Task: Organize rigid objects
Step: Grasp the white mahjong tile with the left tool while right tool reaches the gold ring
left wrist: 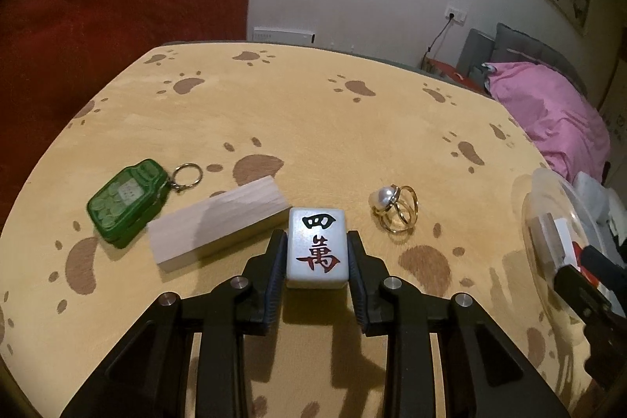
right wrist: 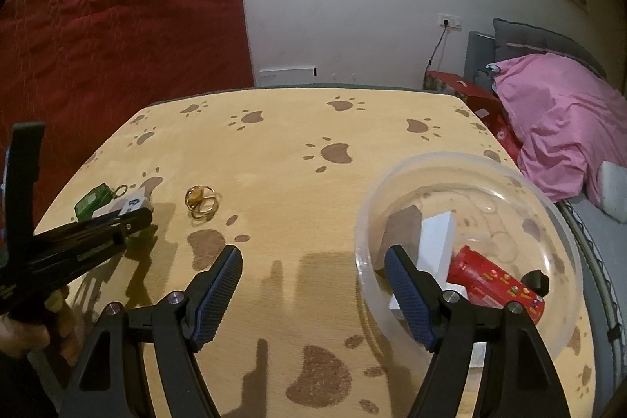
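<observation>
My left gripper point(left wrist: 316, 253) pinches the mahjong tile point(left wrist: 317, 247) between its pads, just above the paw-print table point(left wrist: 274, 112). Beside it lie a wooden block point(left wrist: 219, 224), a green keychain point(left wrist: 125, 202) and a pearl ring point(left wrist: 394, 208). My right gripper point(right wrist: 313, 261) hangs spread and empty, next to the clear bowl point(right wrist: 556, 222).

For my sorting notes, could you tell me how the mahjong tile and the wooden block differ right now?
The mahjong tile is glossy white with printed characters; the wooden block is plain, pale and longer. The tile is clamped in the left gripper; the block lies free. Both are rigid blocks outside the clear bowl.
</observation>
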`<act>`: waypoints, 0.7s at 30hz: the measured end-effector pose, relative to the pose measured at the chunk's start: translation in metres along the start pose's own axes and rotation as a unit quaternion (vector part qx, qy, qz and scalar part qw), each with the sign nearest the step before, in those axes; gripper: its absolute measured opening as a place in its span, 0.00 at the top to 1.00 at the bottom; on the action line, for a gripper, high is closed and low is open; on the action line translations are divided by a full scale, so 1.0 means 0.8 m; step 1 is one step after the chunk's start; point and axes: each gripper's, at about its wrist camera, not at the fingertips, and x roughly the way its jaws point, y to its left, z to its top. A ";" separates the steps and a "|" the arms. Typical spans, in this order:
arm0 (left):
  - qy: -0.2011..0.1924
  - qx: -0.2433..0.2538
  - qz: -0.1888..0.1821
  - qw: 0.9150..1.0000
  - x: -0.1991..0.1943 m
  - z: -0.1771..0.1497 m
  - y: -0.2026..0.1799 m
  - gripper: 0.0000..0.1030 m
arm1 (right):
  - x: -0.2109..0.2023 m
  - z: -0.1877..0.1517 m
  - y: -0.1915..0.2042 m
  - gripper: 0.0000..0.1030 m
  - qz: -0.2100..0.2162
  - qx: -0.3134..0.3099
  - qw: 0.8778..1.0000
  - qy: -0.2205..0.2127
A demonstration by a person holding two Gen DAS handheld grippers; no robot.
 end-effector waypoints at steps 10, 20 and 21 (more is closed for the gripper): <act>-0.014 -0.006 0.006 1.000 -0.023 -0.014 0.024 0.70 | 0.023 0.011 0.031 0.24 0.045 -0.005 0.999 0.019; -0.023 -0.013 0.004 1.000 -0.034 -0.021 0.040 0.70 | 0.082 0.031 0.067 0.25 0.098 -0.003 0.994 0.046; -0.024 -0.014 0.004 1.000 -0.034 -0.021 0.041 0.70 | 0.084 0.032 0.071 0.25 0.100 -0.007 0.994 0.047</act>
